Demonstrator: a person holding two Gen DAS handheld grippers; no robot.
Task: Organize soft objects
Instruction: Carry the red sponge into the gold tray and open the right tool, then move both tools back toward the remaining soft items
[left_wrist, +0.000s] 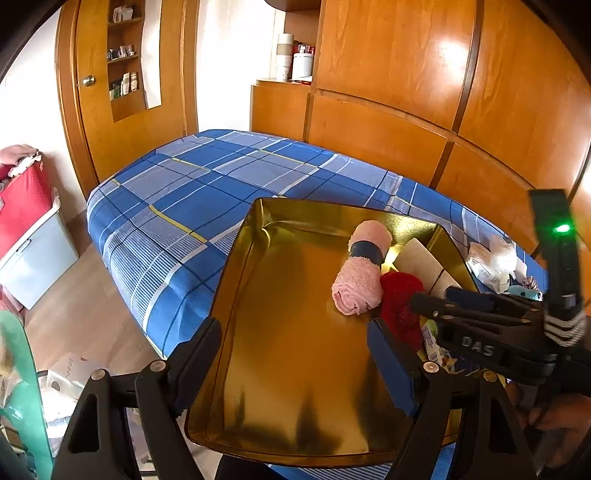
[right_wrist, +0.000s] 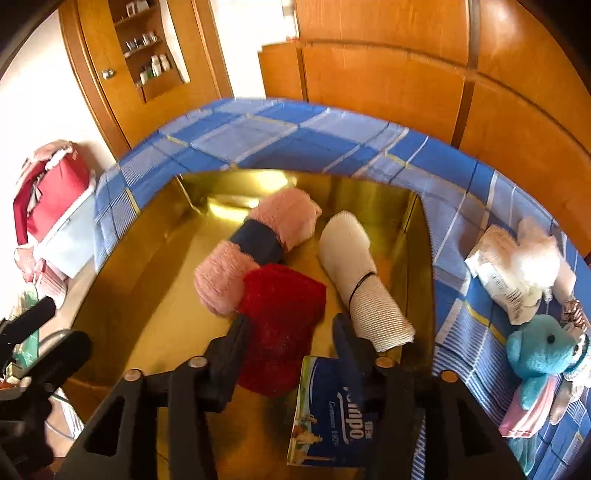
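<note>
A gold tray (left_wrist: 236, 266) (right_wrist: 147, 258) lies on the blue plaid bed. In it lie a pink rolled towel with a dark band (left_wrist: 360, 275) (right_wrist: 255, 240), a red fluffy cloth (left_wrist: 400, 302) (right_wrist: 284, 314), a white rolled cloth (right_wrist: 360, 273) (left_wrist: 424, 264) and a blue tissue pack (right_wrist: 325, 413). My left gripper (left_wrist: 291, 354) is open, its fingers straddling the tray's near left rim, empty. My right gripper (right_wrist: 291, 332) is open around the red cloth's near end; it also shows in the left wrist view (left_wrist: 461, 306).
On the bed right of the tray lie a blue plush bear (right_wrist: 546, 350), a white plush with a paper packet (right_wrist: 517, 266) and a pink item. Wooden wardrobe (left_wrist: 443, 92) behind; door and shelf niche at left. Red bag on a pale bin (left_wrist: 29, 236) on the floor.
</note>
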